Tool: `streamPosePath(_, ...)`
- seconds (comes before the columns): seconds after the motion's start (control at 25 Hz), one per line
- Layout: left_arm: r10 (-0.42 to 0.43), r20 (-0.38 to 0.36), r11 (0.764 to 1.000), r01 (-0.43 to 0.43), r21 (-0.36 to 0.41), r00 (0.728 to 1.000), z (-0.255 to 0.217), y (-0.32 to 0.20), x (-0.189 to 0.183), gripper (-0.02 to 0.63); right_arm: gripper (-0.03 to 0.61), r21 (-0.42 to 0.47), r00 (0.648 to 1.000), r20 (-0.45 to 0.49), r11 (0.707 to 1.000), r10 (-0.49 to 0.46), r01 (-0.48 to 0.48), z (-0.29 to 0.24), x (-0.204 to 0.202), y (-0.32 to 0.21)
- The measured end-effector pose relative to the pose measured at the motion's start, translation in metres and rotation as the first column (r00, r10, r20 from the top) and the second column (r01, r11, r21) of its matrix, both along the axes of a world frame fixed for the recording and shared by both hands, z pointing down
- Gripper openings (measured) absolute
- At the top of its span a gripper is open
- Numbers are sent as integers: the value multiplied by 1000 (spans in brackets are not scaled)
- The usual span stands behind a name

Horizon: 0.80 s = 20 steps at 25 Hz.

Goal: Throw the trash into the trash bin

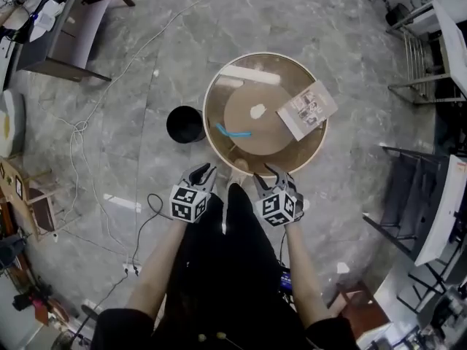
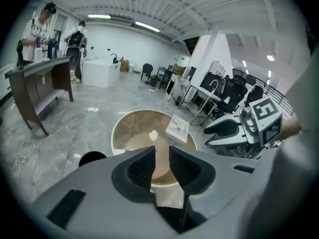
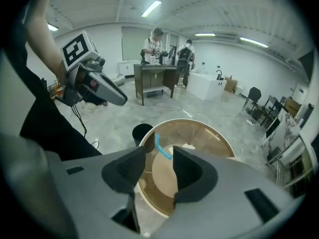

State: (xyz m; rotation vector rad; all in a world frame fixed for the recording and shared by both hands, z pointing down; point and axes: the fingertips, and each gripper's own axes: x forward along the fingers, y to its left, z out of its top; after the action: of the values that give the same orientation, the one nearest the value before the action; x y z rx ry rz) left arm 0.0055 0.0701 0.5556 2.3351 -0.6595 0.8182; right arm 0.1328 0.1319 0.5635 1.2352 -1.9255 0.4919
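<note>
Hovering side by side at the near edge of a round, wood-rimmed, glass-topped counter point(image 1: 255, 71) point(image 2: 129, 128) point(image 3: 209, 136), both tools pointed forward and down toward it, each carrying a cube with square markers. The left claw point(image 1: 202, 170) point(image 2: 160, 161) had its two dark ribbed pads parted by a narrow gap, and nothing stood between them; only the counter showed through that gap. The right claw point(image 1: 273, 172) point(image 3: 158, 171) had its pads spread somewhat wider and was likewise empty. Neither claw touched the counter or anything on it. On the counter lay a small crumpled white scrap of paper point(image 1: 257, 111) point(image 2: 153, 134) point(image 3: 185, 147) near the middle, a thin bent light-blue strip point(image 1: 232, 131) point(image 3: 160, 144) nearer to the person and to the left of the scrap, and a flat white printed booklet or box point(image 1: 307, 109) point(image 2: 178, 128) at the right rim, partly overhanging it; which of the two it was could not be told. A round black trash bin point(image 1: 185, 124) point(image 2: 92, 158) point(image 3: 141, 132) stood on the grey marble floor point(image 1: 146, 49) just beside the counter's left side, upright with its dark mouth open to the top. White cables point(image 1: 80, 126) trailed across the floor well to the left of the bin. In the head view the person's bare forearms reached down to the two claws, dark clothing between them.
</note>
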Motion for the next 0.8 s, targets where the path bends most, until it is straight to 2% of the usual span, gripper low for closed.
streamPosePath(0.12, 20, 74, 991, -10, -130, 997, 54, 2, 7, 87, 167, -68, 998, 60, 998, 21, -17, 37, -1, -13)
streamPosePath(0.2, 31, 124, 975, -3, -221, 992, 90, 6, 5, 86, 164, -125, 996, 80, 992, 36, -26, 65, -2, -20)
streamPosePath(0.32, 24, 199, 929, 52, -366, 980, 140, 15, -6, 83, 161, -223, 997, 66, 974, 50, -34, 111, -4, -26)
streamPosePath(0.44, 27, 227, 875, 87, -476, 974, 174, 19, -12, 83, 158, -303, 993, 54, 949, 103, -82, 153, -2, -34)
streamPosePath(0.52, 41, 217, 855, 78, -512, 975, 188, 14, -13, 83, 155, -331, 989, 54, 937, 136, -111, 174, -2, -46)
streamPosePath(0.6, 55, 207, 851, 62, -521, 977, 200, 4, -16, 80, 151, -340, 991, 49, 935, 127, -103, 192, -6, -60)
streamPosePath(0.72, 52, 227, 847, 77, -525, 972, 217, -9, -33, 76, 152, -352, 998, 41, 935, 52, -34, 214, -20, -77)
streamPosePath(0.8, 12, 249, 838, 126, -530, 968, 229, -17, -50, 74, 154, -363, 1000, 22, 932, -12, 19, 227, -30, -83)
